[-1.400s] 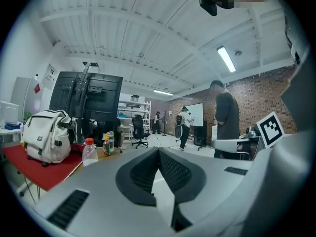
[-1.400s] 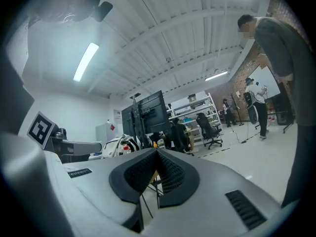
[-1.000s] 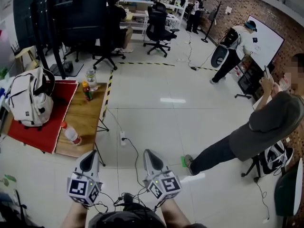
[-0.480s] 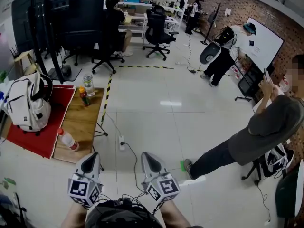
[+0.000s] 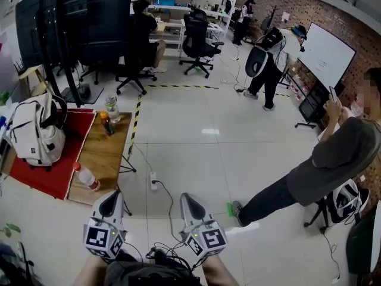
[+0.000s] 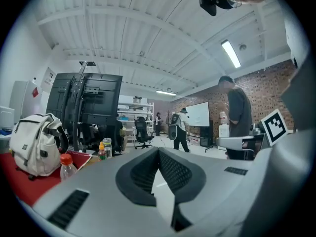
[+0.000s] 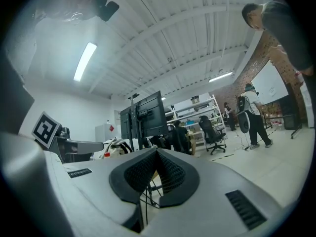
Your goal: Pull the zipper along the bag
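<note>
Left gripper [image 5: 111, 198]: held low in front of the body; its fingers [image 6: 140, 174] are pressed together with nothing between them. Compared with a second ago it has hardly shifted in the head view

Right gripper [image 5: 189, 200]: just beside the left one. Its fingers [image 7: 170, 174] are also closed on each other and empty (only floor and a cable show behind them), and it keeps the same place as before

Tabletop [image 5: 110, 151]: a low wooden board to the front-left, near the left gripper but not under it, partly covered by a red cloth [image 5: 41, 174]

Lying bottle [image 5: 86, 176]: it rests on its side at the near edge of the cloth, unmoved; two upright bottles [image 5: 109, 115] stand at the far end of the wood

Bag [image 5: 33, 133]: a white backpack standing upright on the red cloth at the left edge of the head view, well apart from both grippers. It stands as it stood a second ago, and its zipper is too small to make out from here. I judge that the pull has not begun: the grippers must first come to the bag and the fingers must open

Person in grey [image 5: 336, 159]: leaning forward at the right side, in the same place as before

Walking person [image 5: 265, 55]: here is the only clear change. This person, who carries a backpack, has walked away from the whiteboard [image 5: 330, 55] toward the middle of the room, which I think means nothing for the zipper
</note>
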{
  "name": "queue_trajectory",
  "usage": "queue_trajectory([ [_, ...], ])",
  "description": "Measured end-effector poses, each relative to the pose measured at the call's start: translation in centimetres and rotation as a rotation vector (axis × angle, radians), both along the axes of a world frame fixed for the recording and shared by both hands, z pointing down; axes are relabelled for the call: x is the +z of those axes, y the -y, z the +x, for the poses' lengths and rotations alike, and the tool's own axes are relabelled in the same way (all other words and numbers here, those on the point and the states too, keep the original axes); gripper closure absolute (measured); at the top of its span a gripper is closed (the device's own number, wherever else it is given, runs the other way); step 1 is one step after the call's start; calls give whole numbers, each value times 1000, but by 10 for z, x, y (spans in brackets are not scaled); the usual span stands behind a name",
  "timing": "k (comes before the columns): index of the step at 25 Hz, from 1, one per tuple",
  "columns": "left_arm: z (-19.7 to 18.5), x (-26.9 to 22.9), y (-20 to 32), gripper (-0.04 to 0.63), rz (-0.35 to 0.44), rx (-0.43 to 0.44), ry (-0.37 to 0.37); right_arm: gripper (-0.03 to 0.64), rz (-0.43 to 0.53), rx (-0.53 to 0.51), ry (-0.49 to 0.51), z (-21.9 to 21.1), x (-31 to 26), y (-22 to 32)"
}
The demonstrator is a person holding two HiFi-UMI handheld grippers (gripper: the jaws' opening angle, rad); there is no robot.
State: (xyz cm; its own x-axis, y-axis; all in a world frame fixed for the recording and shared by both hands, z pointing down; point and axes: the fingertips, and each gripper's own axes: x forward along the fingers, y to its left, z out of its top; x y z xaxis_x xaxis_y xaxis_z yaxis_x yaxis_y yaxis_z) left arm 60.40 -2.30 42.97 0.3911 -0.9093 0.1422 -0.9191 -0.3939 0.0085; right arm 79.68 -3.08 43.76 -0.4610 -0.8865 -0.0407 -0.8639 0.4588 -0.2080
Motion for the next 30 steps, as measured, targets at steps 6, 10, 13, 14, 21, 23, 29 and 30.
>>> queue_trajectory([
  [6,-33,-13,9,566,13,-25,-7,611,-2,-11,16,-32,-4,16],
  [10,-99,-23,16,566,38,-76,-21,611,3,-19,14,-81,-9,30],
  [13,-158,-27,26,566,45,-119,0,611,21,-16,12,-127,-16,43],
  [14,-176,-25,31,566,44,-130,16,611,26,-14,9,-143,-18,47],
  [21,-268,-22,59,566,67,-80,-5,611,50,32,-2,-246,-21,72],
  [23,-300,-15,65,566,57,-66,-16,611,52,51,-10,-277,-21,77],
  [29,-393,2,78,566,35,-40,-46,611,78,112,-47,-363,-26,84],
  [30,-406,2,80,566,32,-37,-48,611,78,117,-49,-375,-27,85],
])
